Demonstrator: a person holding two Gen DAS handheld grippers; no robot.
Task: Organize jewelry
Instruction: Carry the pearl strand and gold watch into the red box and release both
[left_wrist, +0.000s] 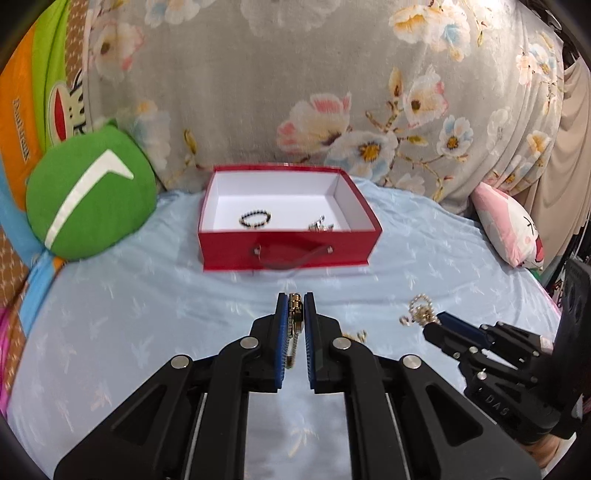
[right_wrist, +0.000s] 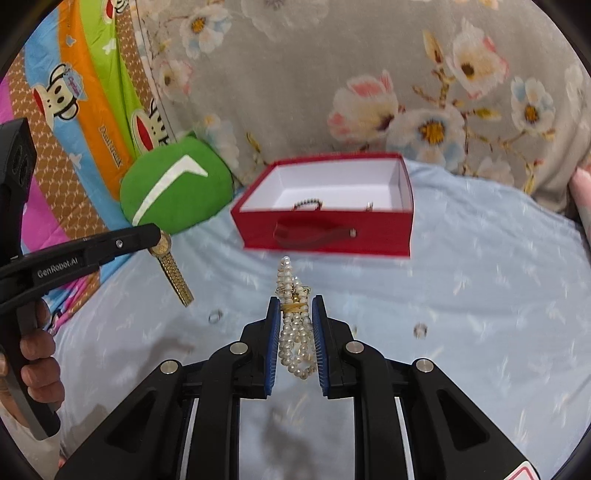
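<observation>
Both grippers are loaded: left (left_wrist: 295, 306) clamps watch (right_wrist: 170, 264), right (right_wrist: 294, 310) clamps pearls (right_wrist: 295, 332); box (left_wrist: 288, 247) lies straight ahead, open.

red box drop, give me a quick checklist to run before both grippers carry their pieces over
1. Left gripper has a firm hold on the gold watch: ok, it is pinched between the pads with the band hanging free.
2. Right gripper has hold of the pearl necklace: ok, the bundled strands are clamped.
3. Red box is open: ok, no lid is on it.
4. Free floor space inside: ok, only a dark bead bracelet and a small silver piece lie there.
5. Loose rings on the blue sheet out of the path: cannot tell.
6. Watch clasp closed: cannot tell.
</observation>
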